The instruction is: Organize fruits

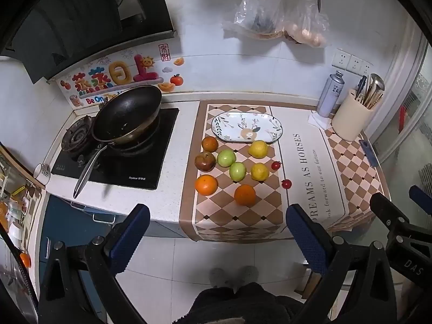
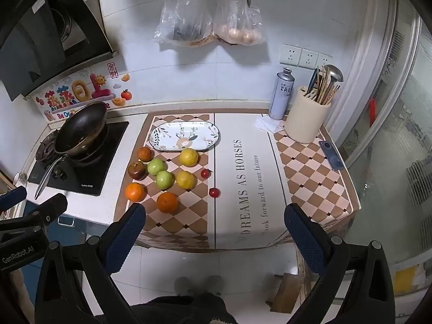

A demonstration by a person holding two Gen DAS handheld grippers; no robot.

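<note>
Left wrist view. Left gripper (image 1: 217,222) hangs off the counter edge over the floor, tongs wide apart, nothing between them. The landmark is the oval plate (image 1: 275,132), empty, at the back of the checkered mat (image 1: 243,216). All the fruit lies loose on the mat in front of the plate:
- dark red-brown fruit (image 1: 209,143), just off the plate's left end
- second dark fruit (image 1: 205,161), in front of that one
- two green fruits (image 1: 226,158) (image 1: 237,171), touching or nearly so
- two yellow fruits (image 1: 258,149) (image 1: 259,171), the rear one almost at the plate's rim
- two oranges (image 1: 206,185) (image 1: 245,195), farthest from the plate
- two cherry tomatoes (image 1: 275,165) (image 1: 286,183), in front of the plate's right end

The wok (image 1: 127,116) sits well left of the plate.

Right wrist view. Right gripper (image 2: 214,225) is also short of the counter, tongs spread, empty. The plate (image 2: 213,137) and the same cluster are ahead; the near orange (image 2: 167,202) is closest.

Handling, judged: round, firm, moderately light fruit that is likely to roll. Grip across the widest middle from above. The oranges' pebbled skin should hold well. The green fruits look smooth and may slip. The tomatoes are small and soft, so close gently.
</note>
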